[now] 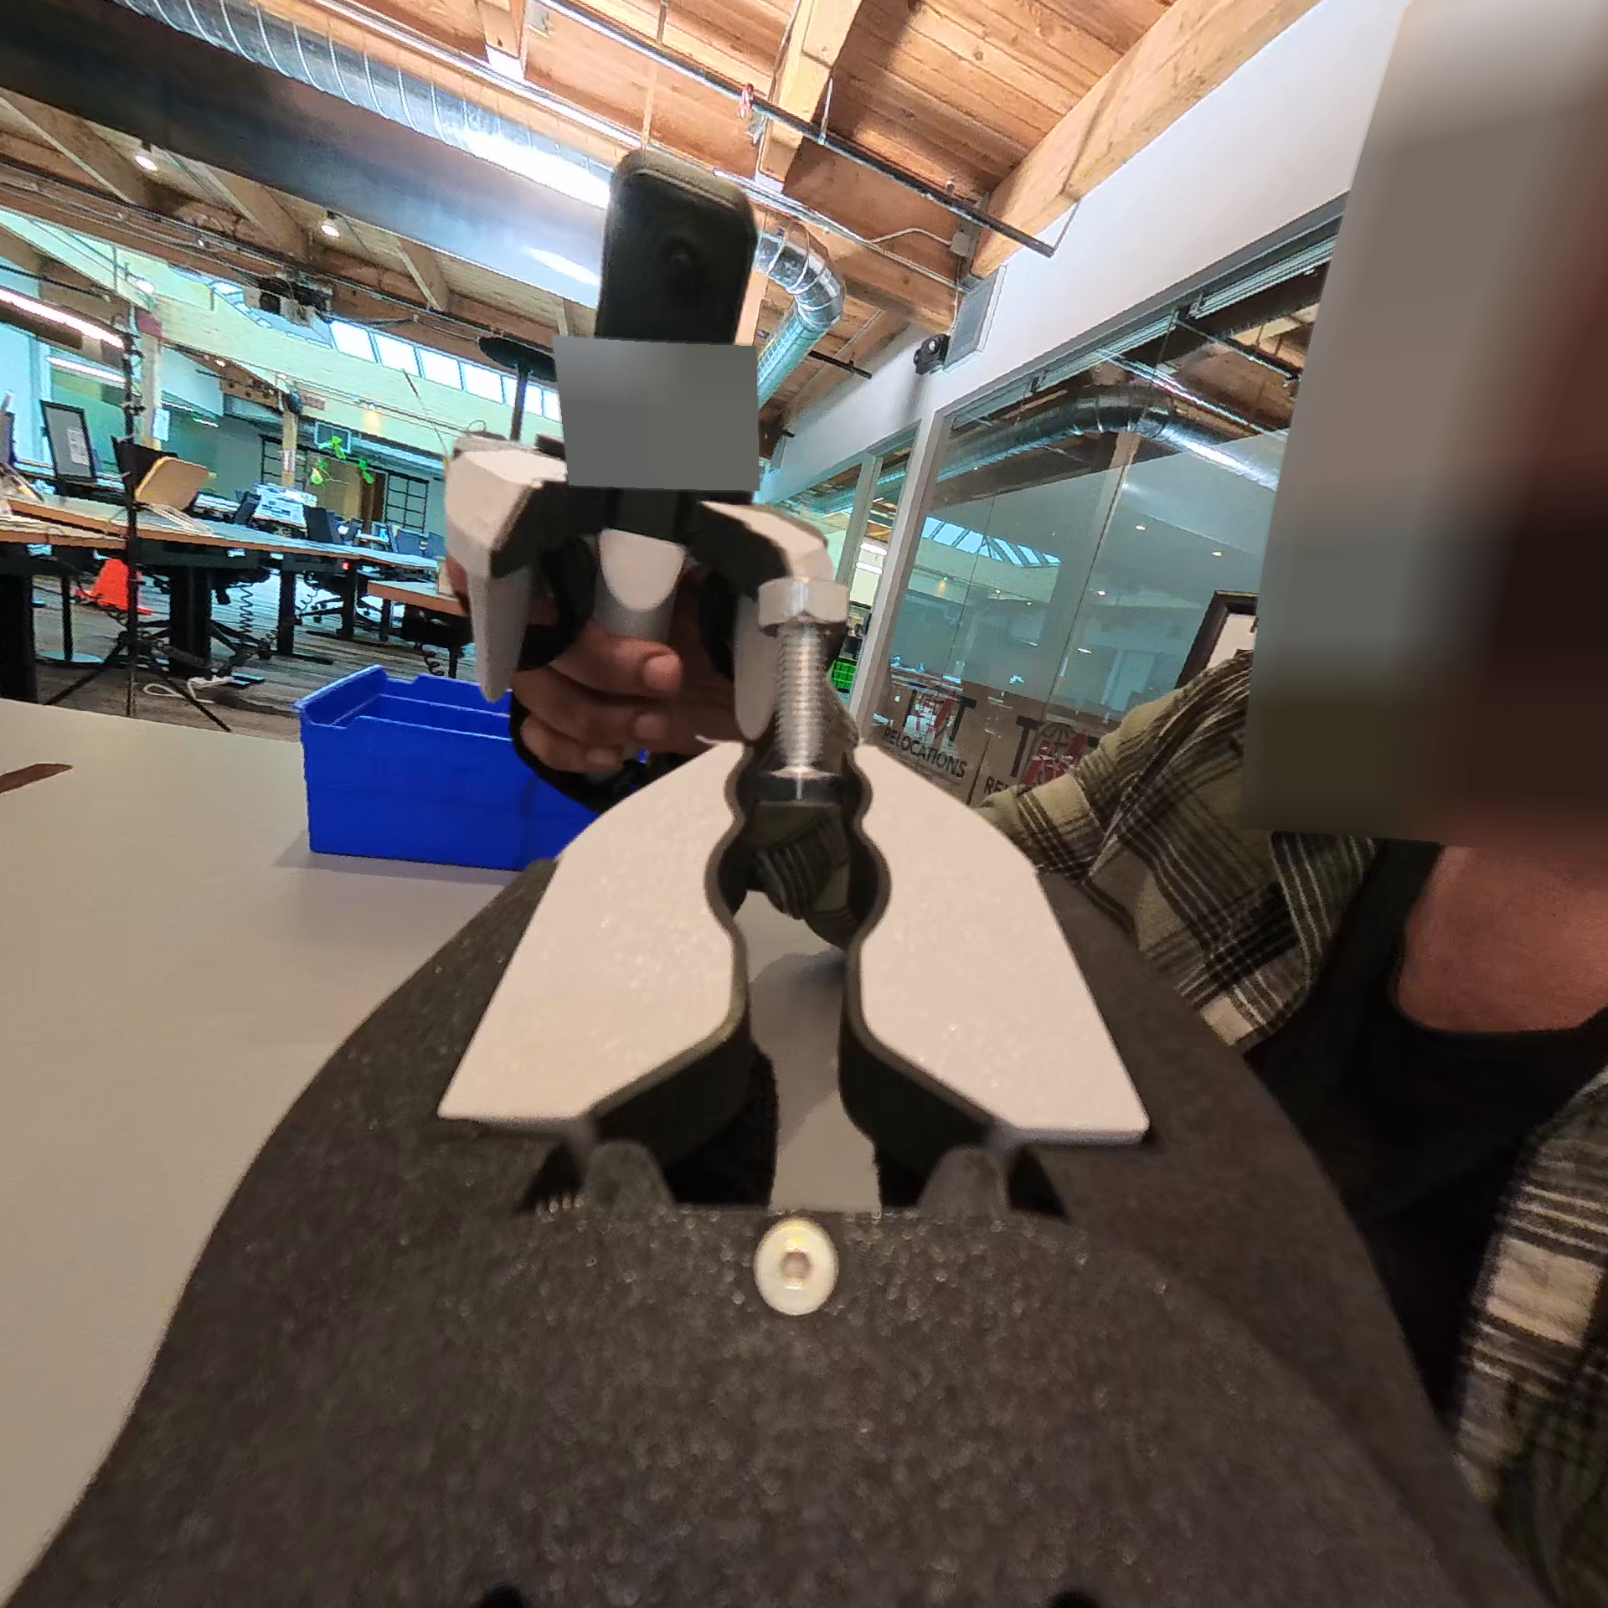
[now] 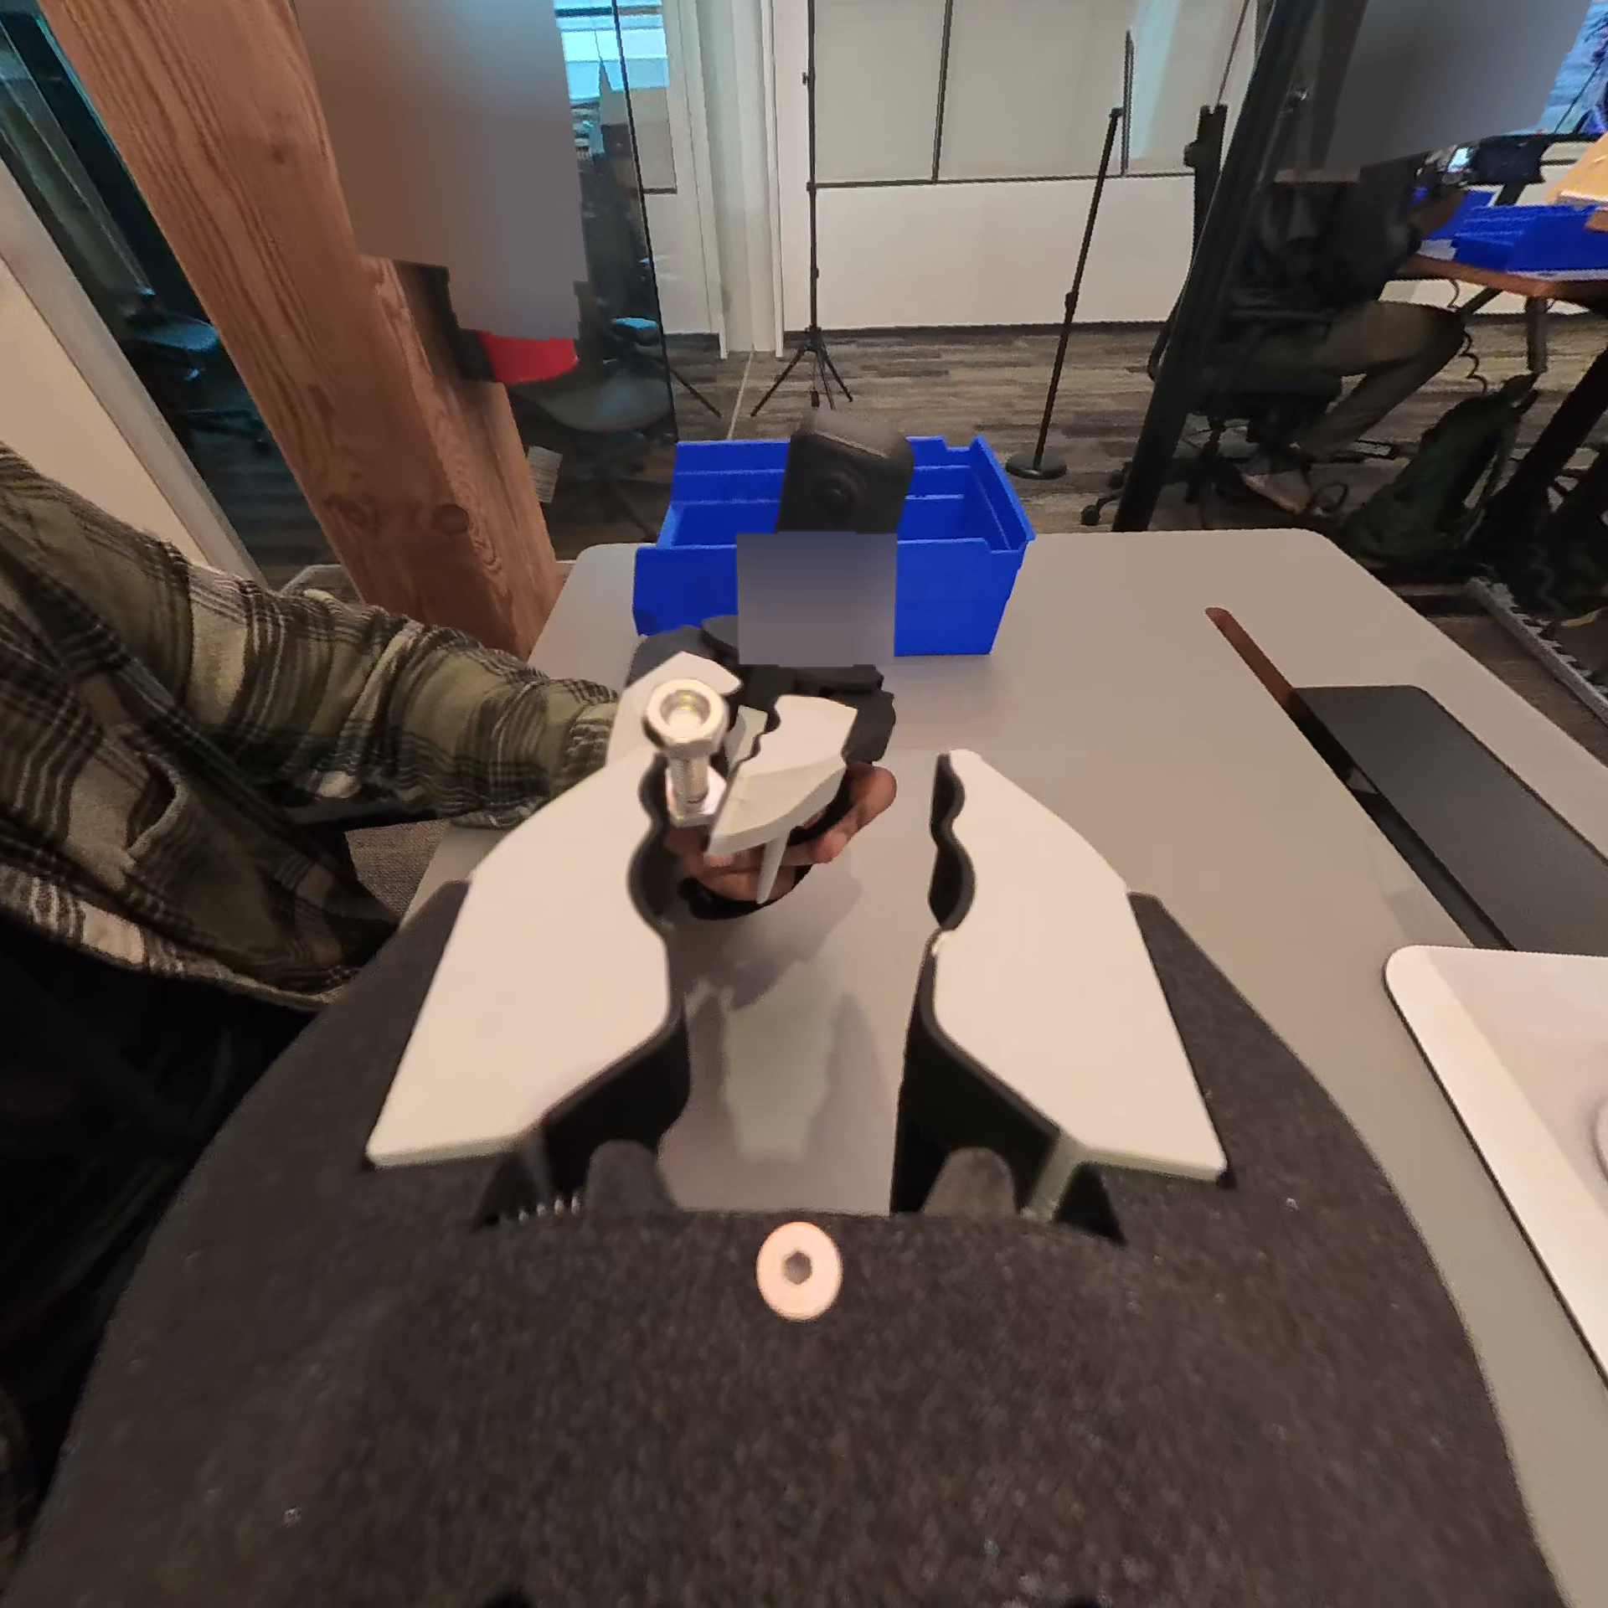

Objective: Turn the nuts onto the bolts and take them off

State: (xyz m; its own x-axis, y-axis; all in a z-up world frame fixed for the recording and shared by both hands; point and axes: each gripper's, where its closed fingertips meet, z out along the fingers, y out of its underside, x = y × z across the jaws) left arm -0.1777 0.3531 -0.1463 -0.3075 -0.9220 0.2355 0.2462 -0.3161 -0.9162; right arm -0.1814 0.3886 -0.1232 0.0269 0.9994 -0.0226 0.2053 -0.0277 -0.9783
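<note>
A silver bolt (image 1: 799,687) stands upright above the grey table (image 1: 174,957). My left gripper (image 1: 796,783) is shut on its lower hex end (image 1: 796,790). A hex nut (image 1: 800,602) sits at the top of the thread. My right gripper (image 1: 622,705) faces it from the far side with its jaws wide apart; one finger (image 1: 759,670) is right beside the nut and thread. In the right wrist view the bolt (image 2: 687,774) and nut (image 2: 685,718) lie against the inner edge of the right gripper's (image 2: 805,774) left finger (image 2: 566,914), and the left gripper (image 2: 696,814) holds the bolt from behind.
A blue bin (image 2: 957,574) stands at the table's far edge, also seen in the left wrist view (image 1: 391,766). A black mat (image 2: 1436,783) and a white tray (image 2: 1523,1088) lie to the right. A plaid sleeve (image 2: 261,722) reaches in from the left. Left tips to right tips: about 4 cm.
</note>
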